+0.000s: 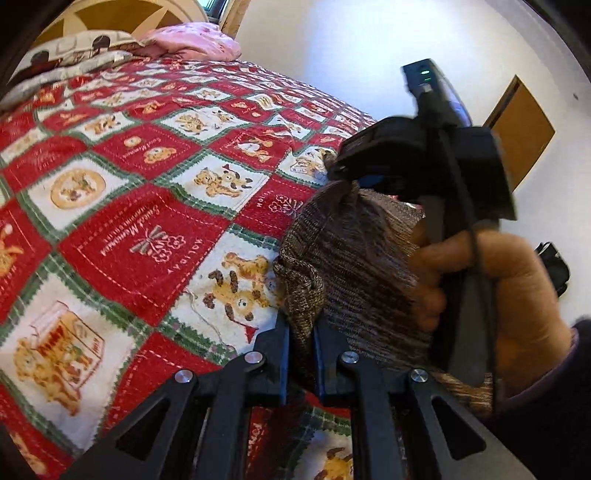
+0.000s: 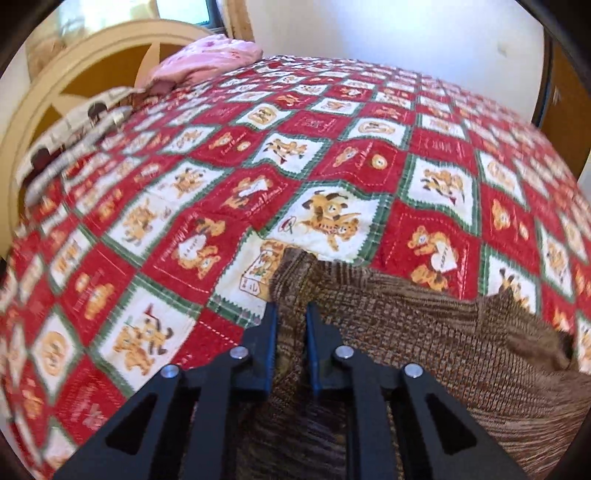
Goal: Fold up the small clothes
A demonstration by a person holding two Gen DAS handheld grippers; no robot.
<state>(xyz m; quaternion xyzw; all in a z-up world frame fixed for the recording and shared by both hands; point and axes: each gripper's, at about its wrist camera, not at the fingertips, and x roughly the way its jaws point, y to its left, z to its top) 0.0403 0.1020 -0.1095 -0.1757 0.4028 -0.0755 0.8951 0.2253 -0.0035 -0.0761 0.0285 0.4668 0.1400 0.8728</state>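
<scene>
Brown knit garment (image 1: 354,258) hangs pinched in both hand-held grippers — left (image 1: 301,332) and right (image 2: 290,314) — above the quilt (image 2: 332,147).

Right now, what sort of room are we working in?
Most likely a bedroom. The brown knit garment lies on a bed under a red, white and green teddy-bear quilt, with a pink pillow and a curved cream headboard at the far end.

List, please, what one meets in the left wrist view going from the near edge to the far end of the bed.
left gripper shut on the brown knitted garment → red patchwork quilt → patterned pillow and pink bedding → headboard.
</scene>
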